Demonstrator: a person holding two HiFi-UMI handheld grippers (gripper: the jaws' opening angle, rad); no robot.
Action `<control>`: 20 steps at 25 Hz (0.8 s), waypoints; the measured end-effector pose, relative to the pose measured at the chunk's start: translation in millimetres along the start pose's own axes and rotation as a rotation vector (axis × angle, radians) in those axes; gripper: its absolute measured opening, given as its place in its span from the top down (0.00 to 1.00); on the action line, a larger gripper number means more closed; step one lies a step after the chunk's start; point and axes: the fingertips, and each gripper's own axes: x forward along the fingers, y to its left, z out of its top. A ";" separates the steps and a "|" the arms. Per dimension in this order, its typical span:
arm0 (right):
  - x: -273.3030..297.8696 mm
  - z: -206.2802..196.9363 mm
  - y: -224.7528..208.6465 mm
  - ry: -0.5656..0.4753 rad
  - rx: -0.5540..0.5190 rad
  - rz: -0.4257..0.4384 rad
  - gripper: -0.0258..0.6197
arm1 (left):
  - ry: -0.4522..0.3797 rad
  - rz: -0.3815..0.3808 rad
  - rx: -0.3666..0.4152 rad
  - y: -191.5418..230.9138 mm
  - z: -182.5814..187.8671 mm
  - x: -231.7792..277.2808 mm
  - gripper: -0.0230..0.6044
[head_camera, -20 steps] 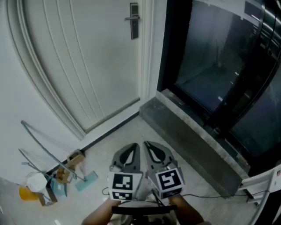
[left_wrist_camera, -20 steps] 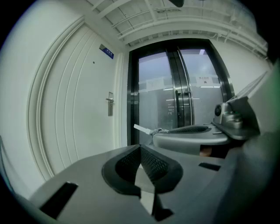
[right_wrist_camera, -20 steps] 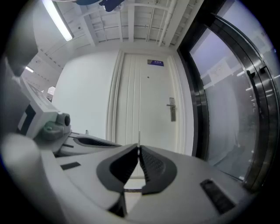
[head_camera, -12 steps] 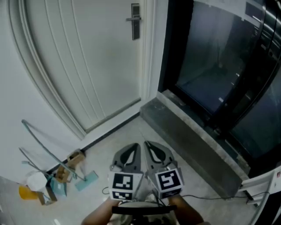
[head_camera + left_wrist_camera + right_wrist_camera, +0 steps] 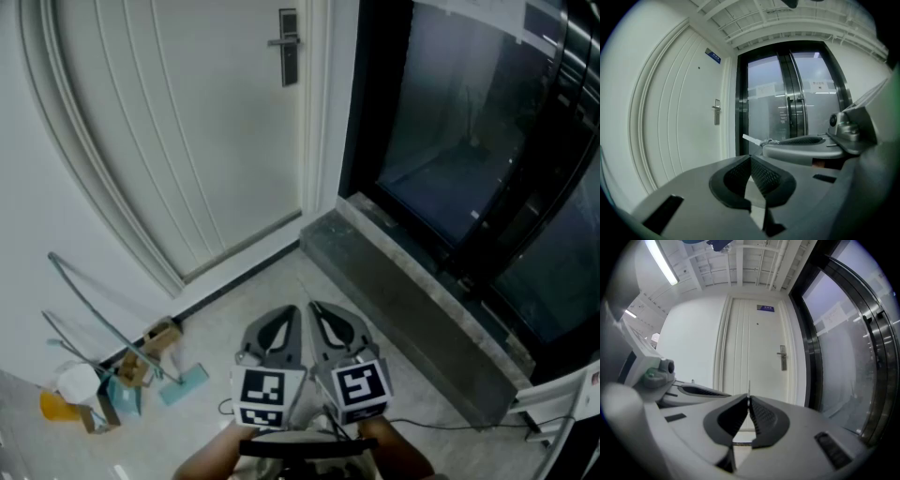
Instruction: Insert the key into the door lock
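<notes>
The door (image 5: 187, 141) is white and ribbed, and its top is cut off in the head view. It is shut. Right of it stand dark glass doors (image 5: 469, 141), with a grey stone sill (image 5: 403, 291) at their foot. The lock (image 5: 289, 47) is a dark plate with a lever, high on the door's right edge. Its keyhole is too small to make out.

Both grippers sit low in the head view, side by side and well apart from the door. The hands (image 5: 225, 461) behind them are cut off by the picture's edge.

The left gripper (image 5: 750, 157) has its jaws pressed together with nothing between them. The right gripper (image 5: 749, 398) is clamped on the key (image 5: 751, 139).

The key is a thin pale flat blade poking out past the jaw tips, with a ring at its base. In the right gripper view it shows edge-on as a fine upright line. From the head view it cannot be seen at all.

Clutter lies on the floor at the left. It includes bent metal rods (image 5: 94, 314), a small cardboard box (image 5: 159, 339) and an orange cup (image 5: 58, 410) on its side. What the box and cup hold cannot be told.
</notes>
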 end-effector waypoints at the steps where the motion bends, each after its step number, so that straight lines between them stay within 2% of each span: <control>1: -1.2 -0.4 -2.1 -0.001 0.001 0.002 0.93 | 0.000 0.003 0.002 -2.0 0.3 0.9 0.96; 16: -26.4 -9.3 -43.6 -0.010 0.013 0.032 0.93 | -0.011 0.038 0.023 -45.7 9.6 21.9 0.96; 20: -25.9 -7.4 -53.7 -0.034 0.049 0.023 0.93 | -0.006 0.034 0.027 -51.5 11.0 29.9 0.96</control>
